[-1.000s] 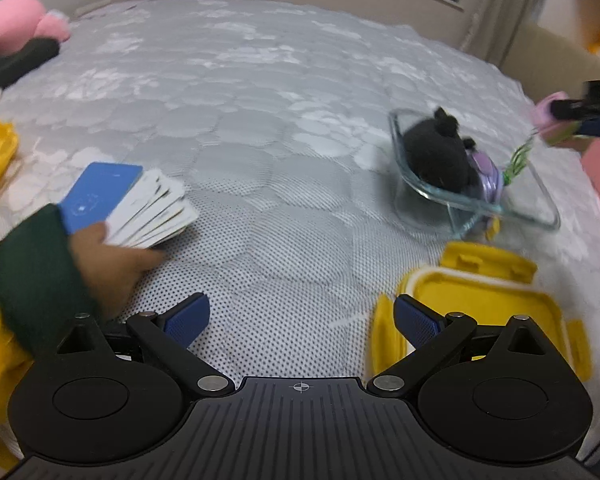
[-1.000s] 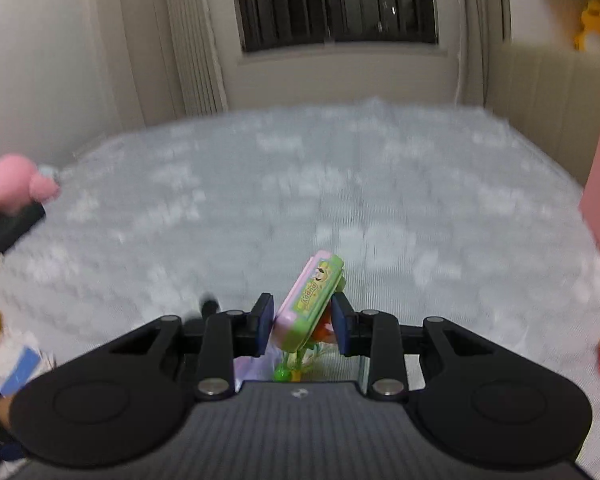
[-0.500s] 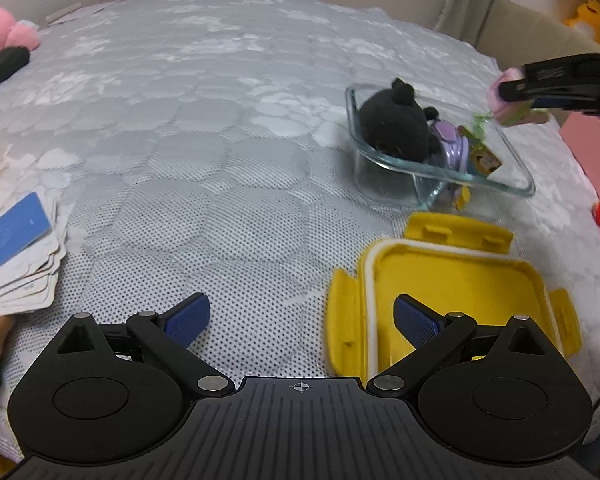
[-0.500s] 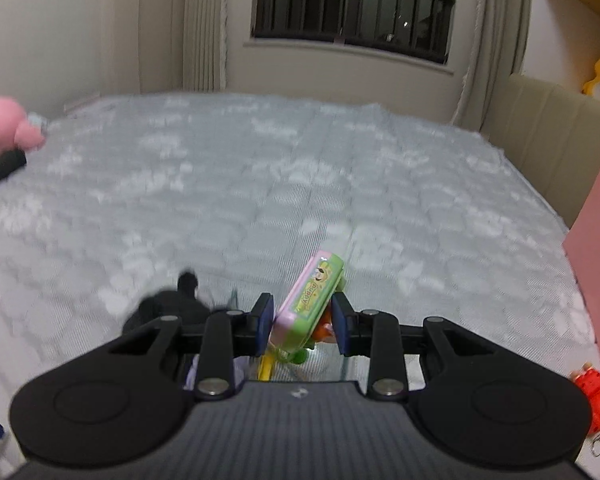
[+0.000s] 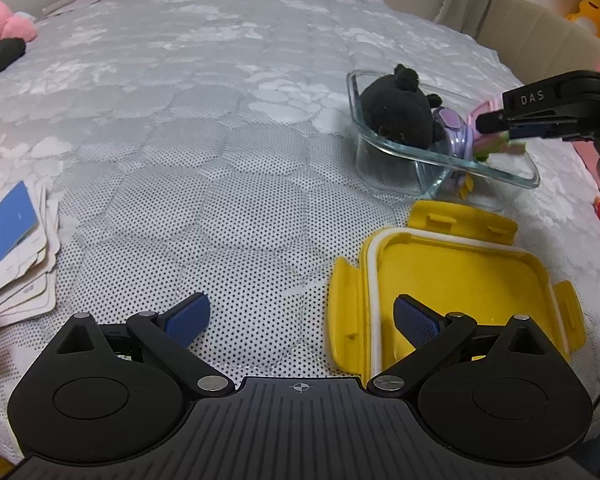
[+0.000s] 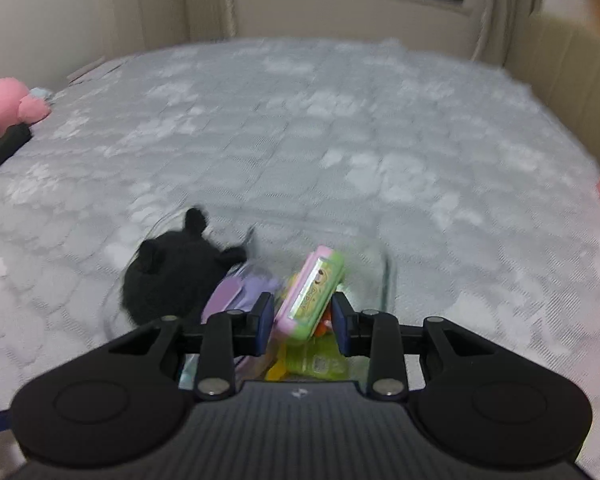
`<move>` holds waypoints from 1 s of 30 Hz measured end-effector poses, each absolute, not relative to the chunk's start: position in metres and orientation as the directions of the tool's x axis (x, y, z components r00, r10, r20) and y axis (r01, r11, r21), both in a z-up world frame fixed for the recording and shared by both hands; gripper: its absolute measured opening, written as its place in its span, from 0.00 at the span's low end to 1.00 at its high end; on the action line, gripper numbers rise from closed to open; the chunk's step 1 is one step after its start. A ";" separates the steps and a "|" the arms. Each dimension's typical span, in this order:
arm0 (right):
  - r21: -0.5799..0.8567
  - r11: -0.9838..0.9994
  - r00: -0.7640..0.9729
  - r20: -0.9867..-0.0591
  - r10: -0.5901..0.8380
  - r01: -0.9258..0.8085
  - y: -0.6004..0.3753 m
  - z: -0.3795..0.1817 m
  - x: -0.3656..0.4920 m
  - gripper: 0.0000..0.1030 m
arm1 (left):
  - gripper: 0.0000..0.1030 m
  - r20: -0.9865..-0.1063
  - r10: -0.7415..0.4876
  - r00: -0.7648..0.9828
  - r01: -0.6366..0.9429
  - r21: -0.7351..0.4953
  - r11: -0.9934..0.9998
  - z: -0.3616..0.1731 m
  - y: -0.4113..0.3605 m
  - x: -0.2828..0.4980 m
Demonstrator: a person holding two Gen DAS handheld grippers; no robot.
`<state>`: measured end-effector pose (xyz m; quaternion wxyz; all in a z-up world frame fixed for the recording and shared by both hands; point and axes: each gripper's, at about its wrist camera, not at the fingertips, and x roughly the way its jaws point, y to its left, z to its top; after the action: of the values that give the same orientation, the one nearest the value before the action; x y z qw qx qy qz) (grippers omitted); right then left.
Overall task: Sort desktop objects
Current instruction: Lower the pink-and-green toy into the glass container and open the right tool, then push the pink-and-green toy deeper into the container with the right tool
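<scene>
Across the quilted bed (image 5: 228, 128), right tongs (image 6: 302, 326) had sunk over the glass dish (image 5: 500, 170), beginning to release the pink-green toy (image 6: 310, 296); left tongs (image 5: 300, 318) gaped empty.

black plush (image 5: 400, 114), yellow lid (image 5: 456, 280), blue card (image 5: 4, 236)

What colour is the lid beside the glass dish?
Yellow lid, white inner rim; clearest in the left wrist view.

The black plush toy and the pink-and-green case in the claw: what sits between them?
A purple toy lies between the black plush toy and the pink-and-green case, inside the glass dish. The right wrist view shows it best.
</scene>
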<state>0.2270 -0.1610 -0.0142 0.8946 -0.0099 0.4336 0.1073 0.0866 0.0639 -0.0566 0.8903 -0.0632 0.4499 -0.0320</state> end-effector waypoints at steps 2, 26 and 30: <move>0.098 0.976 0.588 -0.785 0.196 -0.194 -0.166 -0.010 0.226 0.37 | 0.98 -0.797 -0.117 0.593 0.002 -0.144 0.990 -0.057 0.063 0.087; 0.283 0.954 0.645 -0.713 0.276 -0.095 -0.162 -0.019 0.229 0.33 | 0.98 -0.785 -0.098 0.612 0.034 -0.097 0.995 -0.053 0.048 0.081; 0.357 0.932 0.662 -0.686 0.303 -0.058 -0.172 -0.026 0.234 0.34 | 0.98 -0.788 -0.100 0.608 0.044 -0.092 0.995 -0.053 0.044 0.081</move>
<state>0.2336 -0.1716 -0.0261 0.8984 0.1538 0.3989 0.1006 0.0808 0.0441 -0.0527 0.8962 -0.0314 0.4408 -0.0400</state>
